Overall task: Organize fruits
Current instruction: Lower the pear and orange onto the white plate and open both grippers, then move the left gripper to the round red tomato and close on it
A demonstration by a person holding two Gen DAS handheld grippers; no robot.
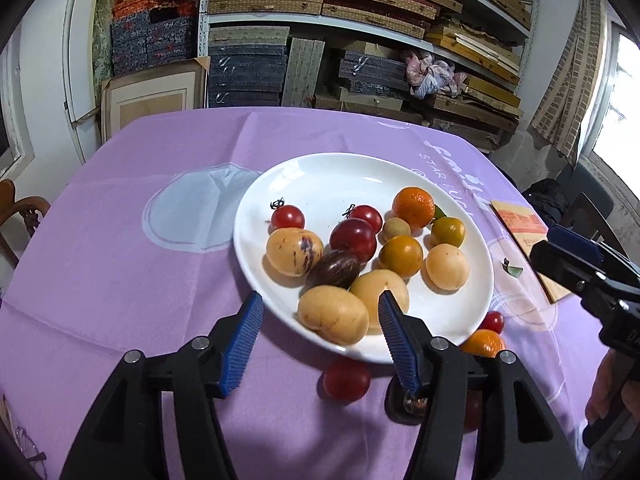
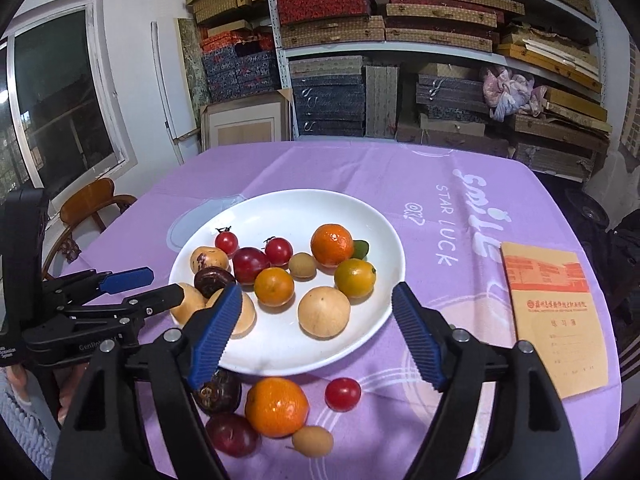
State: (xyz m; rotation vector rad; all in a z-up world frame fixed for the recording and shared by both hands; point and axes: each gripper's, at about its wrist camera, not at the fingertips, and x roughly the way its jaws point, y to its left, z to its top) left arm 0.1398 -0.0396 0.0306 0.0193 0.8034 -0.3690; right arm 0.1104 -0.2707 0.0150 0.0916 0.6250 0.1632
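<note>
A white plate (image 1: pixel 320 176) (image 2: pixel 280 356) on the purple cloth holds several fruits: cherry tomatoes, plums, oranges, tan round fruits. My left gripper (image 1: pixel 320 312) is open and empty, its fingers either side of a tan fruit (image 1: pixel 333 314) at the plate's near edge. My right gripper (image 2: pixel 316 300) is open and empty over the plate's near rim. Loose on the cloth in front of the plate lie an orange (image 2: pixel 276 406), a cherry tomato (image 2: pixel 342 393), a plum (image 2: pixel 232 434), a dark fruit (image 2: pixel 218 392) and a small tan fruit (image 2: pixel 312 441).
A brown notebook (image 2: pixel 552 312) lies on the cloth right of the plate. Shelves stacked with boxes (image 2: pixel 400 40) stand behind the table. A wooden chair (image 2: pixel 92 204) is at the table's left. The left gripper (image 2: pixel 132 284) shows in the right wrist view.
</note>
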